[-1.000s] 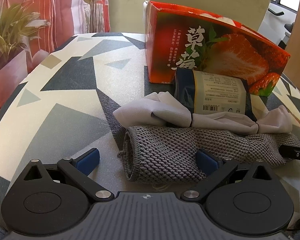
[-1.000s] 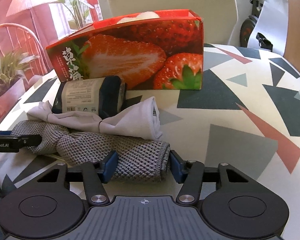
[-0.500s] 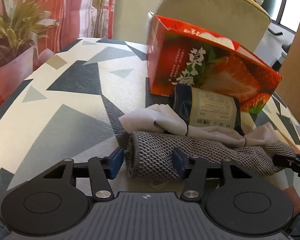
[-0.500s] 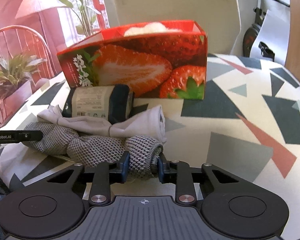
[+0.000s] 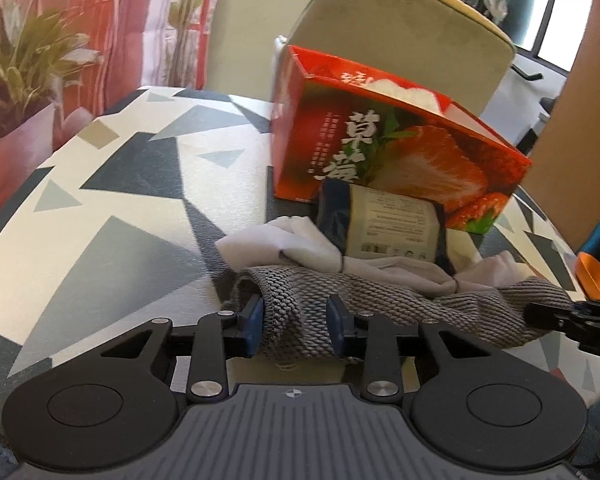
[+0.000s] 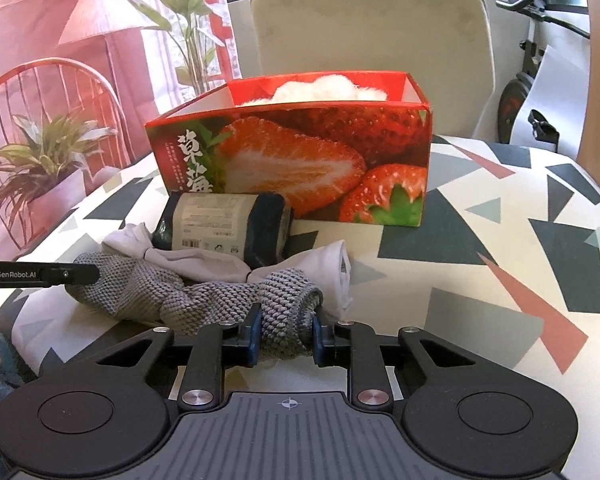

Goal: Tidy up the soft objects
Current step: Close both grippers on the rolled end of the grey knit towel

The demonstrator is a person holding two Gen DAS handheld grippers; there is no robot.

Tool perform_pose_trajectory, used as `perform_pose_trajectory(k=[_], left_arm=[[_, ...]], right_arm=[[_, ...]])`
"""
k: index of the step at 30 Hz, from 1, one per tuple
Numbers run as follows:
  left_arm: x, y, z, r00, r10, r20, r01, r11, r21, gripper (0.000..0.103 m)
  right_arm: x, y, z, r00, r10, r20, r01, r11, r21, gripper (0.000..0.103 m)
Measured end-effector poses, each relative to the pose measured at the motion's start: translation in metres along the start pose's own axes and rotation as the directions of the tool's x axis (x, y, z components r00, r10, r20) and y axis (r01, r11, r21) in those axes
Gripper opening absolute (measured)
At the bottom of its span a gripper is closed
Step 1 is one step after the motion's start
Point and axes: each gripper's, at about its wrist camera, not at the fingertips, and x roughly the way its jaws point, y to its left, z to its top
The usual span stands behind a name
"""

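The left gripper [image 5: 295, 323] and right gripper [image 6: 284, 334] each pinched one end of the coarse grey knitted cloth [image 6: 204, 300] lying rumpled on the geometric-patterned tablecloth [image 6: 500, 264]. Behind it sat a smooth white sock [image 6: 324, 264], a paper-labelled dark roll [image 6: 224, 226] and a glossy strawberry-printed box [image 6: 300, 160].

Table top [image 6: 540, 216]: under both tools, white cover with grey, dark and salmon triangles, sunlit.
Chair [image 6: 372, 24]: straight ahead beyond the table's far edge, beige upholstered back, upright.
Red curtain [image 6: 40, 20]: ahead to the left, printed with a lamp and a spindle chair.
Potted plant [image 5: 24, 64]: far left, long green leaves in a pale planter.
Window [image 5: 540, 4]: ahead to the right, dark frame, bright daylight.
Wooden panel [image 5: 572, 128]: right edge, brown, upright.
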Motion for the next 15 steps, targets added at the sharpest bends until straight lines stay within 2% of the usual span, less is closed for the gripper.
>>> perform_pose_trajectory(k=[1, 2, 5, 8, 11, 15], left_arm=[[-0.001, -0.003, -0.001, 1.000, -0.004, 0.006, 0.004, 1.000, 0.014, 0.031], [-0.002, -0.006, -0.001, 1.000, 0.001, 0.013, -0.001, 0.999, 0.034, 0.018], [-0.005, -0.012, -0.002, 0.998, 0.057, 0.032, -0.060, 0.994, 0.090, 0.008], [-0.006, -0.008, -0.001, 0.997, 0.076, 0.033, -0.078, 0.994, 0.076, 0.007], [0.002, 0.000, 0.000, 0.995, 0.103, -0.017, -0.102, 0.994, 0.041, 0.008], [0.006, 0.010, -0.001, 0.994, 0.101, -0.036, -0.101, 0.995, 0.005, 0.009]], right_arm=[[0.000, 0.001, -0.001, 1.000, 0.001, -0.001, -0.001, 1.000, -0.002, 0.021], [0.000, 0.002, -0.001, 1.000, 0.003, -0.003, -0.003, 1.000, -0.005, 0.021], [0.000, 0.003, -0.002, 1.000, 0.005, -0.003, -0.005, 1.000, -0.008, 0.021], [0.000, 0.002, -0.002, 1.000, 0.007, 0.002, -0.007, 1.000, -0.001, 0.021], [0.000, 0.002, -0.002, 1.000, 0.010, -0.001, -0.010, 1.000, 0.001, 0.021], [0.002, -0.001, -0.004, 1.000, 0.006, -0.006, -0.006, 1.000, 0.014, 0.021]])
